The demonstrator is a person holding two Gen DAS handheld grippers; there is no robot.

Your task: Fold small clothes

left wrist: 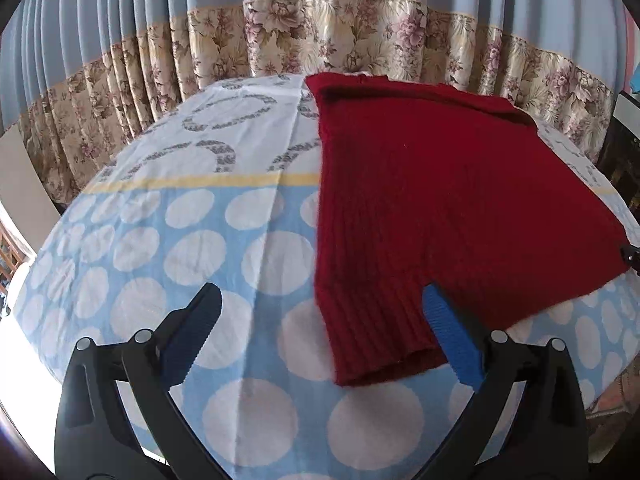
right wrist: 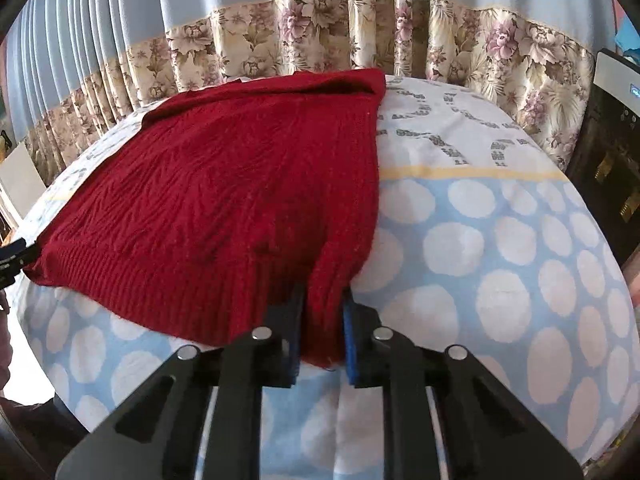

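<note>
A dark red knitted sweater (left wrist: 432, 184) lies flat on a table under a blue cloth with white dots (left wrist: 224, 248). My left gripper (left wrist: 320, 290) is open just above the cloth, and the sweater's near left hem corner lies between its fingers, close to the blue right pad (left wrist: 448, 332). In the right wrist view the sweater (right wrist: 224, 192) fills the left half. My right gripper (right wrist: 324, 296) is shut on the sweater's near right hem corner, with the knit bunched between both pads. A tip of the left gripper (right wrist: 12, 256) shows at the sweater's far left corner.
A blue curtain with a floral band (left wrist: 320, 28) hangs right behind the table. A dark cabinet (right wrist: 608, 152) stands at the right. The table's near edge (left wrist: 48, 360) drops off at the lower left. Bare dotted cloth (right wrist: 500, 248) lies right of the sweater.
</note>
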